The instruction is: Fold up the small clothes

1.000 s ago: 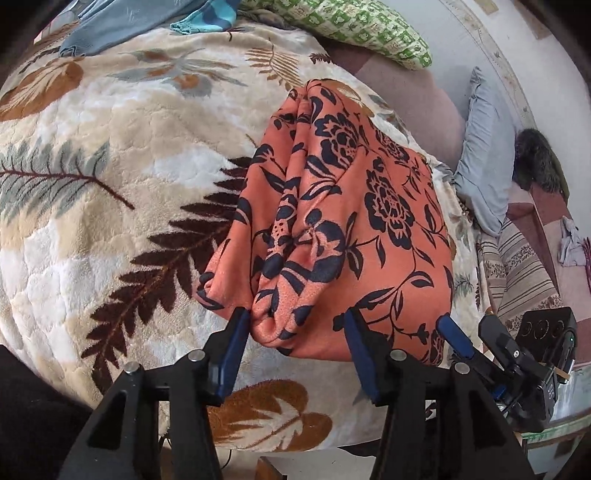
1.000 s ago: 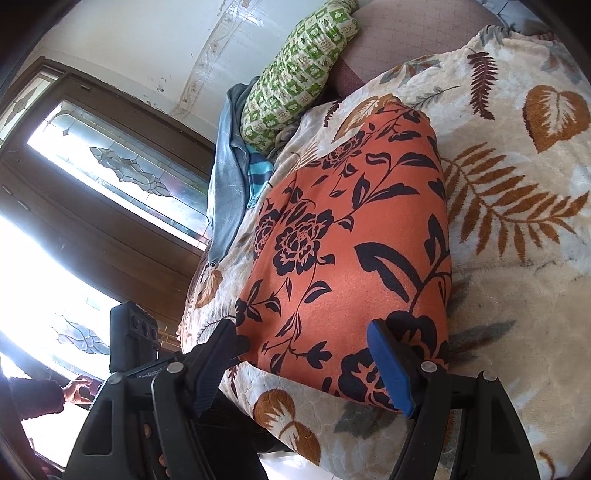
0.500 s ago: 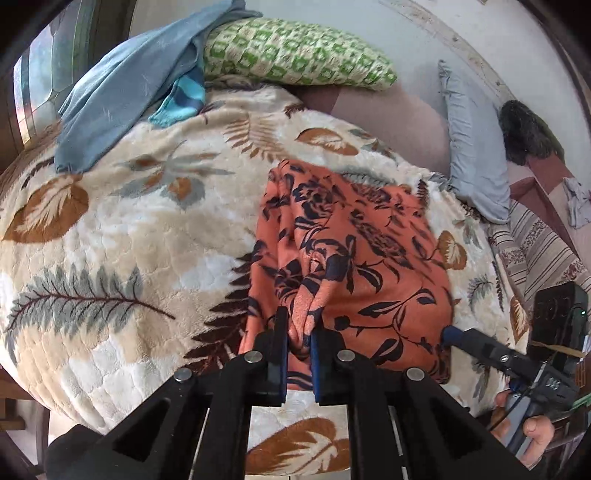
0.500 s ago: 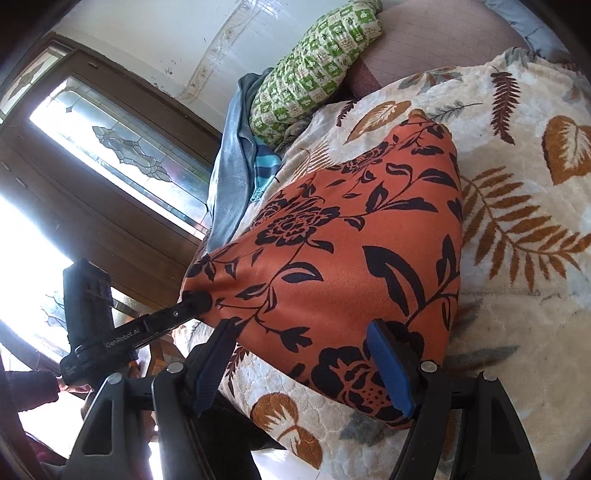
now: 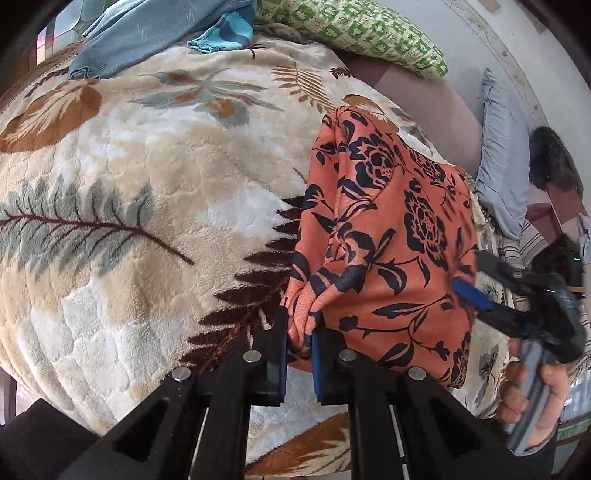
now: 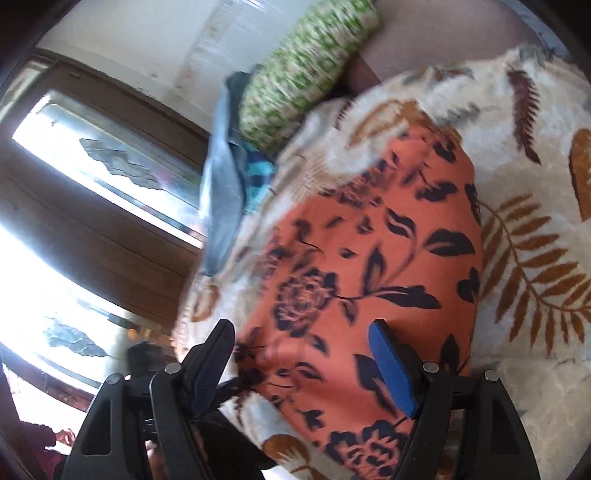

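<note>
I am seeing one fleece blanket, cream with a leaf print, covering the bed and carrying everything else. One orange floral garment is lying on it, right of centre in the left wrist view, partly folded over itself, with its near edge bunched.

Two cushions are resting at the far edge: one green patterned cushion and one pale blue pillow. One blue cloth is lying beside the green cushion.

Two grippers are in view. My left gripper is sitting at the garment's near left corner, jaws nearly together and pinching a bunch of the orange fabric between the pads. My right gripper is hovering over the garment's near right edge, jaws standing wide apart, the fabric lying below and between the fingers; the right wrist view is blurred, so I cannot tell whether the pads are touching the cloth. One hand is gripping that gripper's handle.
</note>
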`<state>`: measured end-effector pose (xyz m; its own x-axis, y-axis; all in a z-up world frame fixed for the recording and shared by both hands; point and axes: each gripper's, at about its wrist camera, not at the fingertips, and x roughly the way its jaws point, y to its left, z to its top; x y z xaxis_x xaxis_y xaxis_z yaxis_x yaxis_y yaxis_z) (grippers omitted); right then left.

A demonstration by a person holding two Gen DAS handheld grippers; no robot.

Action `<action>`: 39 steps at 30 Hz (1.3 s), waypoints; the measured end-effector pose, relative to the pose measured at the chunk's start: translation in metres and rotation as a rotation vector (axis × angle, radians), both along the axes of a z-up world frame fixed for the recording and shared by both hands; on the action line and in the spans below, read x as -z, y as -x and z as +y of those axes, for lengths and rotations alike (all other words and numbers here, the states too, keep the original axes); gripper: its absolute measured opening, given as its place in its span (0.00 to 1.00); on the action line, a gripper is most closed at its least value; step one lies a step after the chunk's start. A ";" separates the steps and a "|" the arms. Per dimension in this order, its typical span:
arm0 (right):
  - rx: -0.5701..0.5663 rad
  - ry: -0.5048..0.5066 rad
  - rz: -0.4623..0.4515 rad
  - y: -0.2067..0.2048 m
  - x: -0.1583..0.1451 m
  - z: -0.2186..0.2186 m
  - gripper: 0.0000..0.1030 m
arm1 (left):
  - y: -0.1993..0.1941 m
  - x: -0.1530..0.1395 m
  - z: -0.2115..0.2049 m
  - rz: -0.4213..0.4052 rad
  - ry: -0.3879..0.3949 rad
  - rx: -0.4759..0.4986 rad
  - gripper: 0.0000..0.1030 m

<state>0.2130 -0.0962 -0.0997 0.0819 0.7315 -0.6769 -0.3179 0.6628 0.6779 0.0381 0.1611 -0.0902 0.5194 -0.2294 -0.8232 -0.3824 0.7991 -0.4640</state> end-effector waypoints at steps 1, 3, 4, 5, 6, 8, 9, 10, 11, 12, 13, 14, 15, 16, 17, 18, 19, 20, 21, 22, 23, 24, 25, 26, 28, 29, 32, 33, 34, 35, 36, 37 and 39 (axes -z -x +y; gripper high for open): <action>0.035 -0.024 0.035 -0.004 0.014 -0.003 0.75 | 0.000 -0.003 -0.003 0.000 -0.017 0.008 0.11; 0.064 -0.066 0.028 -0.004 0.012 -0.007 0.75 | 0.002 -0.014 -0.009 -0.013 -0.054 0.032 0.12; 0.052 -0.050 0.018 -0.003 0.009 -0.004 0.75 | 0.005 -0.022 -0.012 -0.026 -0.068 0.035 0.12; 0.033 -0.033 0.006 -0.002 0.008 -0.001 0.76 | 0.008 -0.032 -0.016 -0.038 -0.088 0.037 0.12; 0.022 -0.028 0.002 -0.002 0.009 0.001 0.76 | 0.010 -0.045 -0.022 -0.069 -0.116 0.047 0.12; 0.031 -0.052 0.018 -0.004 0.011 -0.002 0.76 | 0.014 -0.073 -0.036 -0.145 -0.182 0.071 0.12; 0.038 -0.066 0.030 -0.005 0.013 -0.004 0.76 | 0.013 -0.084 -0.040 -0.173 -0.194 0.080 0.12; 0.040 -0.076 0.037 -0.004 0.012 -0.006 0.76 | 0.009 -0.091 -0.044 -0.198 -0.185 0.094 0.12; 0.039 -0.080 0.039 -0.004 0.013 -0.007 0.76 | 0.004 -0.096 -0.047 -0.214 -0.175 0.099 0.13; 0.035 -0.081 0.039 -0.004 0.013 -0.007 0.76 | -0.001 -0.098 -0.048 -0.214 -0.181 0.096 0.13; 0.034 -0.083 0.041 -0.005 0.011 -0.009 0.76 | -0.006 -0.099 -0.049 -0.210 -0.180 0.094 0.13; 0.033 -0.086 0.043 -0.005 0.011 -0.010 0.76 | -0.009 -0.102 -0.049 -0.213 -0.176 0.083 0.13; 0.032 -0.091 0.045 -0.005 0.011 -0.011 0.76 | -0.009 -0.105 -0.049 -0.225 -0.176 0.067 0.13; 0.033 -0.098 0.048 -0.005 0.012 -0.012 0.76 | -0.007 -0.110 -0.049 -0.238 -0.186 0.052 0.13; 0.034 -0.104 0.052 -0.005 0.012 -0.012 0.76 | -0.001 -0.116 -0.047 -0.257 -0.210 0.025 0.13; 0.032 -0.108 0.055 -0.005 0.013 -0.013 0.76 | 0.008 -0.122 -0.043 -0.282 -0.235 -0.009 0.13; 0.029 -0.110 0.056 -0.005 0.013 -0.013 0.76 | 0.014 -0.128 -0.038 -0.295 -0.259 -0.043 0.13; 0.027 -0.109 0.055 -0.006 0.013 -0.010 0.76 | 0.022 -0.133 -0.033 -0.299 -0.280 -0.083 0.14; 0.024 -0.105 0.051 -0.006 0.013 -0.012 0.76 | 0.027 -0.137 -0.027 -0.301 -0.289 -0.118 0.14; 0.022 -0.101 0.047 -0.005 0.012 -0.011 0.76 | 0.027 -0.138 -0.024 -0.303 -0.282 -0.125 0.14; 0.020 -0.101 0.043 -0.005 0.012 -0.011 0.76 | 0.024 -0.138 -0.025 -0.300 -0.264 -0.101 0.15; 0.020 -0.101 0.039 -0.004 0.011 -0.011 0.76 | 0.017 -0.136 -0.029 -0.296 -0.241 -0.063 0.15; 0.021 -0.103 0.038 -0.004 0.011 -0.011 0.76 | 0.011 -0.132 -0.037 -0.296 -0.220 -0.022 0.15; 0.022 -0.108 0.039 -0.003 0.011 -0.011 0.76 | 0.003 -0.127 -0.046 -0.299 -0.188 0.034 0.16; 0.027 -0.129 0.050 -0.004 0.012 -0.014 0.76 | -0.017 -0.108 -0.067 -0.276 -0.119 0.134 0.17; 0.032 -0.145 0.063 -0.006 0.013 -0.016 0.76 | -0.029 -0.092 -0.073 -0.240 -0.084 0.164 0.17; 0.052 -0.213 0.120 -0.011 0.018 -0.025 0.76 | -0.059 -0.034 -0.075 -0.052 -0.197 0.150 0.15; 0.053 -0.230 0.144 -0.012 0.017 -0.028 0.76 | -0.065 -0.016 -0.065 -0.014 -0.184 0.132 0.02; 0.052 -0.254 0.171 -0.014 0.014 -0.030 0.76 | -0.065 -0.007 -0.055 -0.025 -0.147 0.114 0.03; 0.049 -0.276 0.186 -0.014 0.009 -0.033 0.76 | -0.063 -0.007 -0.050 -0.044 -0.123 0.108 0.03; 0.042 -0.290 0.175 -0.015 0.002 -0.036 0.76 | -0.062 -0.010 -0.051 -0.045 -0.138 0.116 0.03; 0.039 -0.301 0.146 -0.016 -0.007 -0.039 0.76 | -0.063 -0.013 -0.057 -0.042 -0.178 0.133 0.03; 0.050 -0.322 0.116 -0.024 -0.017 -0.043 0.76 | -0.063 -0.013 -0.066 -0.045 -0.244 0.158 0.03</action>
